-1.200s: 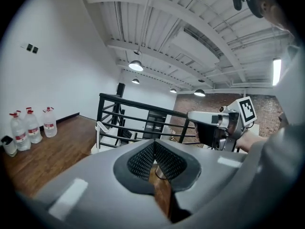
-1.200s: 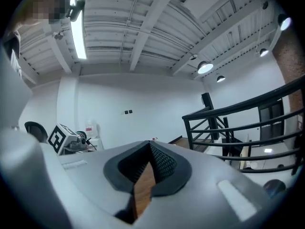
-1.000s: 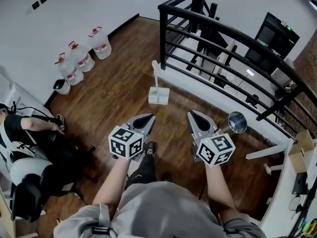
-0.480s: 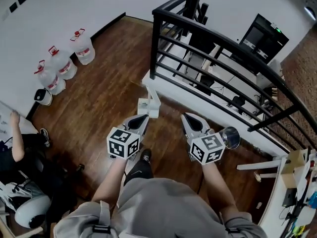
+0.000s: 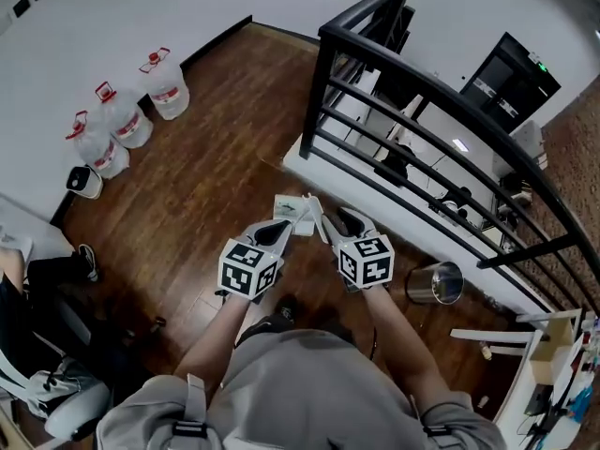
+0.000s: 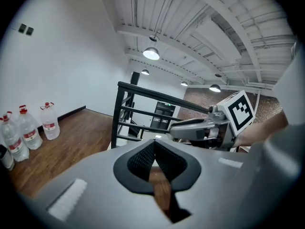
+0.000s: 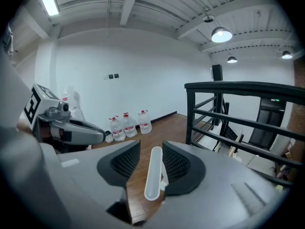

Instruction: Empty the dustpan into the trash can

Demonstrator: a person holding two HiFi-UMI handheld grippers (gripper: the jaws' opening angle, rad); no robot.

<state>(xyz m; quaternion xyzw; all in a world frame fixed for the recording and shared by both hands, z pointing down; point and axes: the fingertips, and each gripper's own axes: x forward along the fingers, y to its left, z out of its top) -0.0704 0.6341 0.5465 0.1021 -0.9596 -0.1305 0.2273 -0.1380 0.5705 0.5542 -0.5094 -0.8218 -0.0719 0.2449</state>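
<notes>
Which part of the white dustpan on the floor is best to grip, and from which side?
Probably the long handle, near its top: it stands almost upright and is narrow, while the pan below is wide and low. Come level from the person's side, one jaw on each side; the right gripper, its jaws opening, has it between them.

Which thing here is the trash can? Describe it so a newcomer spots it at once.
Find the black railing that crosses the room at a slant. At its foot, on the wood floor low on the right of the head view, stands the trash can. It alone is round, shiny metal; the dustpan is white and the water bottles are clear plastic.
</notes>
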